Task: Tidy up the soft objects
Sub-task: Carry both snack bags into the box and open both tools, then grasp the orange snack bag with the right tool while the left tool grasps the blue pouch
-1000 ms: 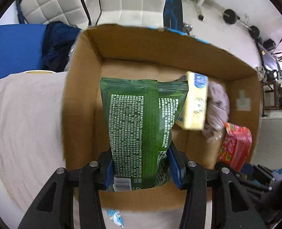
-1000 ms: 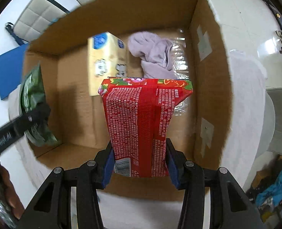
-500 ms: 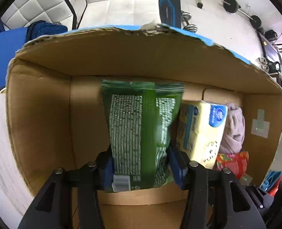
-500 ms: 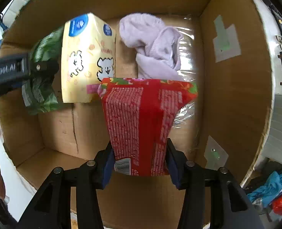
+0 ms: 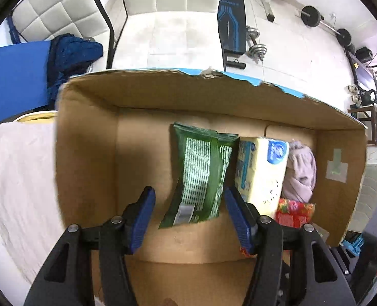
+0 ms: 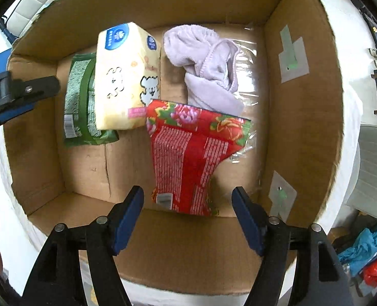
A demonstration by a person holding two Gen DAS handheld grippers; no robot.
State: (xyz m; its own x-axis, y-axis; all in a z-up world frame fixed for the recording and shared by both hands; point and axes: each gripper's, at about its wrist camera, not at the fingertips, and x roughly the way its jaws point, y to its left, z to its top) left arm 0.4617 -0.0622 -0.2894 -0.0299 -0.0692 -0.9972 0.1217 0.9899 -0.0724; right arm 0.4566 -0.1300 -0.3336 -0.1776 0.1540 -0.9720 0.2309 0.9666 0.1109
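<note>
Both jaws are opening now, and no pad presses on anything. Between the spread blue pads of the left gripper lies the green packet, free of both pads, on the floor of the cardboard box. At its 3 o'clock side the yellow tissue pack stands just beside it, touching or nearly so. The right gripper is also wide apart; the red flowered packet lies between its fingers on the box floor without contact to them. From this red packet, the yellow tissue pack is at 11 o'clock, touching its corner, and the lilac towel is at 12 o'clock, on a clear plastic sheet. The green packet is partly under the tissue pack, at 9 o'clock of it. Outside the box, at 10 o'clock in the left wrist view, a dark blue cloth lies near a white quilted chair.
</note>
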